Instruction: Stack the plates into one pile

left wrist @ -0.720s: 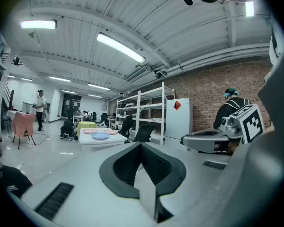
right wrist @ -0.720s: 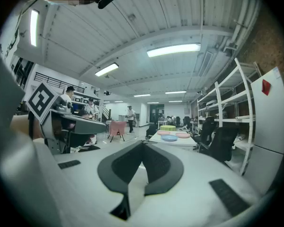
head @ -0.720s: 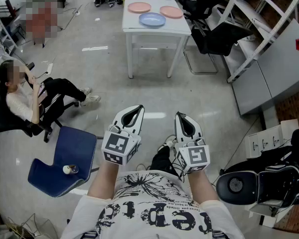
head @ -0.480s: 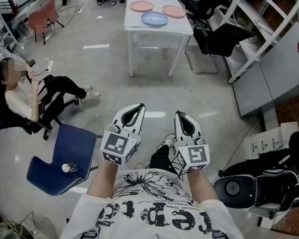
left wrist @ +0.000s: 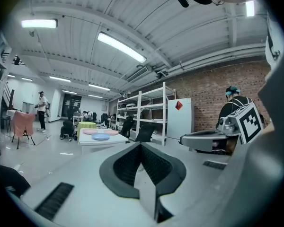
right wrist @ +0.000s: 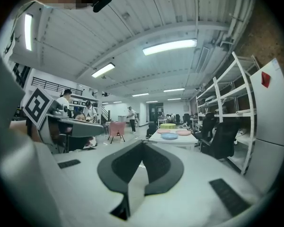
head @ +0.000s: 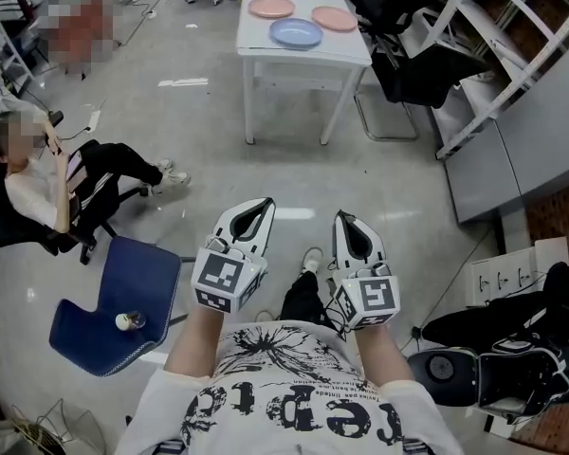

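My left tool point(head: 262, 207) and right tool point(head: 345, 220) sit clenched on nothing in the lower middle of the head view. At the top centre, a blue plate point(head: 296, 33), a left pink plate point(head: 271, 8) and a right pink plate point(head: 334, 19) lie unstacked on the white desk point(head: 258, 44), well apart from both tools.

My head camera looks steeply down over my left gripper point(head: 262, 207) and right gripper point(head: 345, 221). Their cameras face level along my jaws. All three share the far white table point(head: 346, 51).

Blue chair point(head: 123, 297) w/ small container point(head: 125, 321) on seat — seated person point(head: 40, 192) just beside.
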Available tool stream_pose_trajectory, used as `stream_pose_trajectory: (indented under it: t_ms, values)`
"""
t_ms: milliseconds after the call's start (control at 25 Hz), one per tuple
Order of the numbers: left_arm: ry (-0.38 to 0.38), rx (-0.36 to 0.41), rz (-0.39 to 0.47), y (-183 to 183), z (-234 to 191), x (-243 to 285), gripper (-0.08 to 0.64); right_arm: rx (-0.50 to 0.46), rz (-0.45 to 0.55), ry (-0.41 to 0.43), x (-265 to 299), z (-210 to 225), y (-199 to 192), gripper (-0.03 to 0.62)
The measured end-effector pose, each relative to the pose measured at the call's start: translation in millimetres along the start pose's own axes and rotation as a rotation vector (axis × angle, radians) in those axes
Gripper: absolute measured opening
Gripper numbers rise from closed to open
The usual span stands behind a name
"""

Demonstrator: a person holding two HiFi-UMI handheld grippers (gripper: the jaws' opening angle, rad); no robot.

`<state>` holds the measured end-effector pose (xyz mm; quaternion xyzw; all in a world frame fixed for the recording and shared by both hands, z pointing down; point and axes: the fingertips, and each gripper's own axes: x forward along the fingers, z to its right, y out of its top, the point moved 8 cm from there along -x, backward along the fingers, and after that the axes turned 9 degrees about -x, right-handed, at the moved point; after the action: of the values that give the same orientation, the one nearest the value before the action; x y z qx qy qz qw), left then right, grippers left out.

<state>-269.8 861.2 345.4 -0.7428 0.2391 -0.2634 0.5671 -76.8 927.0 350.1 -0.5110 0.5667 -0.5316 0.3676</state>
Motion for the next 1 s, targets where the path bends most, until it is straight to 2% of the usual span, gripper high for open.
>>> stream_pose_trajectory:
  t_ms: [200,360,560,680,840,1000]
  values:
    - [0.011,-0.006,-0.021,-1,-17,23,0.002,0.001,-0.011,-0.001,28,16,-4,0.006]
    - [0.028,-0.022,-0.031,3,-36,41,0.002,0.015,-0.007,-0.045,53,32,-3,0.006]
    - [0.041,-0.035,-0.041,5,-56,85,0.002,0.008,-0.011,-0.068,89,70,-5,0.006]
    - [0.05,-0.047,-0.042,10,-64,121,0.002,0.002,-0.009,-0.036,117,99,-8,0.006]
    - [0.075,-0.047,-0.034,24,-79,174,0.002,-0.039,-0.011,0.08,166,133,-9,0.008]
    - [0.095,-0.04,-0.033,38,-92,232,0.002,-0.052,-0.032,0.106,214,178,-5,0.008]
